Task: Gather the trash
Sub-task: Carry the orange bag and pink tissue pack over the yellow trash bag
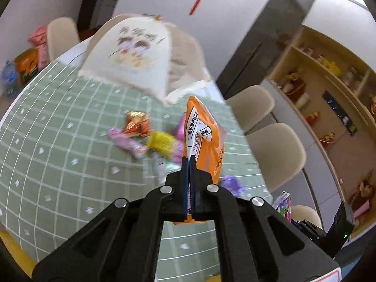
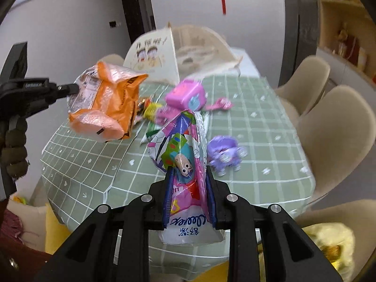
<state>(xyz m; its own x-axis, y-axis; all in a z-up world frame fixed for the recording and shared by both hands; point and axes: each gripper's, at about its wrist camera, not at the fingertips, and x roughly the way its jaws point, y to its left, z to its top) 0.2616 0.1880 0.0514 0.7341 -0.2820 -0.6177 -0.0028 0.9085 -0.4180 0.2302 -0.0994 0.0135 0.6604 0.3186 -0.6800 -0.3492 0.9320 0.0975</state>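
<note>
Left tongs (image 1: 189, 158) are pinching the orange packet (image 1: 204, 138) by a thin edge above the surface (image 1: 58, 141); it risks slipping; right tongs (image 2: 189, 171) are clamping the tissue pack (image 2: 182, 155), at 6 o'clock of the remaining wrappers (image 1: 150, 136), possibly snagging them.

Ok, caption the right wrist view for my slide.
Right gripper clamps a cartoon-printed tissue pack while the left gripper lifts an orange wrapper above the green checked tablecloth.
</note>
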